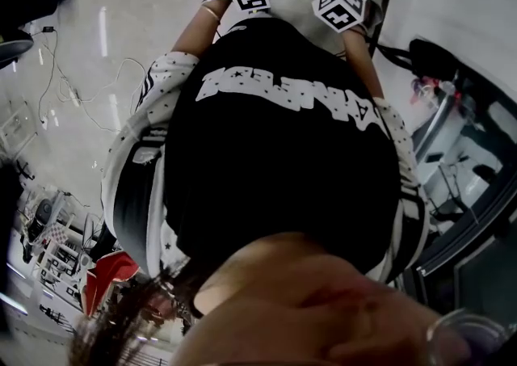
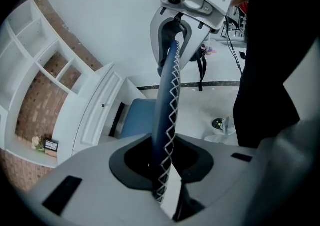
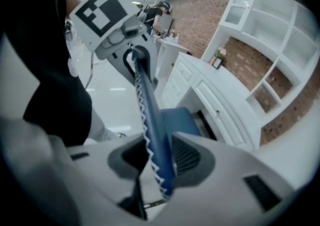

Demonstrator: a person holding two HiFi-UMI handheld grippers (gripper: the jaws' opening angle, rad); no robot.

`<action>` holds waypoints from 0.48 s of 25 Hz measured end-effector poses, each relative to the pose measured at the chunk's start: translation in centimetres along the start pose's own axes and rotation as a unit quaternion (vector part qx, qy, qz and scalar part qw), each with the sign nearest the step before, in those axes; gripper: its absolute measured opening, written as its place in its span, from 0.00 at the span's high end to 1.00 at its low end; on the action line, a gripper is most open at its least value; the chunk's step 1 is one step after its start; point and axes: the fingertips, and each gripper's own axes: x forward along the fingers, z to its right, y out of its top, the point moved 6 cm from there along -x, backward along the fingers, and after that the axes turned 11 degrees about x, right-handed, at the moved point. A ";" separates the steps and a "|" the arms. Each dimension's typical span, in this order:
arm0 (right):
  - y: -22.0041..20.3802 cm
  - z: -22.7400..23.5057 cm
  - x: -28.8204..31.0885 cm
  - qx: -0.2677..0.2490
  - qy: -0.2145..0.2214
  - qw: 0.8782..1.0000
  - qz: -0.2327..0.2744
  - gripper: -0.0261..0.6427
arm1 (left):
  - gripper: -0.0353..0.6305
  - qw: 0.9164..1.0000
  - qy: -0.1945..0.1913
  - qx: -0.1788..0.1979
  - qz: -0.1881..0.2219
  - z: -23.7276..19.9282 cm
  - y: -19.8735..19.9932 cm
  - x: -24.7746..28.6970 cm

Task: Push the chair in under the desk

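- The white desk (image 2: 97, 113) stands at nine o'clock of the chair's blue seat in my left gripper view, just beside it.
- The chair (image 2: 167, 95) shows its stitched back edge, running toward twelve o'clock.
- My left gripper (image 2: 162, 170) and right gripper (image 3: 159, 162) both clamp that edge.
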 end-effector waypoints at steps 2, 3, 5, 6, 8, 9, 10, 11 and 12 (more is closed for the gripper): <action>-0.2 0.4 -0.4 0.001 -0.005 1.000 -0.005 0.75 | 0.77 1.000 -0.002 0.003 0.003 -0.3 0.6 -0.1; -0.4 0.6 -0.6 0.003 -0.007 1.000 -0.006 0.75 | 0.77 1.000 -0.004 0.004 0.006 -0.4 0.9 -0.2; -0.6 0.9 -0.8 0.005 -0.011 1.000 -0.005 0.75 | 0.77 1.000 -0.007 0.007 0.012 -0.5 1.3 -0.2; -0.6 1.0 -0.8 0.006 -0.012 1.000 -0.004 0.75 | 0.77 1.000 -0.009 0.008 0.014 -0.7 1.2 -0.2; -0.3 1.2 -0.4 0.009 -0.013 1.000 -0.005 0.75 | 0.77 1.000 -0.010 0.010 0.017 -1.2 0.9 -0.1; 0.0 1.3 -0.2 0.011 -0.014 1.000 -0.005 0.75 | 0.77 1.000 -0.009 0.011 0.017 -1.5 0.7 0.0; 0.1 1.5 -0.1 0.013 -0.015 1.000 -0.006 0.75 | 0.77 1.000 -0.006 0.013 0.018 -1.7 0.7 0.0; 0.2 1.7 -0.3 0.014 -0.018 1.000 -0.007 0.75 | 0.77 1.000 -0.003 0.015 0.017 -2.0 0.8 0.0; 0.2 2.1 -0.5 0.014 -0.021 1.000 -0.008 0.75 | 0.77 1.000 -0.002 0.017 0.017 -2.2 1.1 0.0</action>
